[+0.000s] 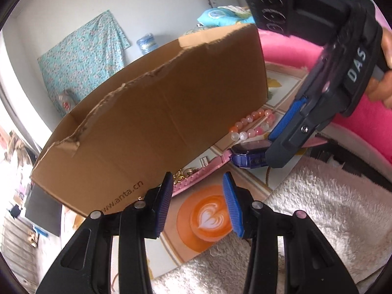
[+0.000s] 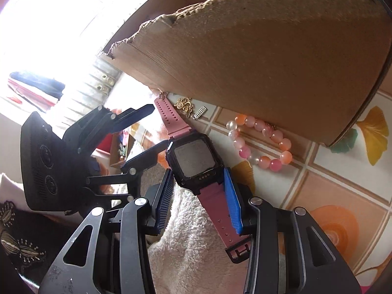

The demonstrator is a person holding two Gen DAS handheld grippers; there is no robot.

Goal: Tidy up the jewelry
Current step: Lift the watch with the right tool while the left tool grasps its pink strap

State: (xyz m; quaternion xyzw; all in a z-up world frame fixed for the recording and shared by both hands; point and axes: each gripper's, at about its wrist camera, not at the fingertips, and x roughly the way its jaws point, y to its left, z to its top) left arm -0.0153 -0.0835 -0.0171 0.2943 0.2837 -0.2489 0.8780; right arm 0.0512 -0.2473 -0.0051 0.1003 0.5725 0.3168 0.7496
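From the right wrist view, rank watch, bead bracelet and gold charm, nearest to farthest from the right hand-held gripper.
1. Watch: between the right hand-held gripper's fingers.
2. Bead bracelet: ahead, to the right.
3. Gold charm: farthest, by the box.

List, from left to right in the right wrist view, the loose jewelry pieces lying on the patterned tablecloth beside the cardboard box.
Pink-strapped black square watch → gold filigree butterfly charm → small silver comb-shaped clip → pink and orange round-bead bracelet.
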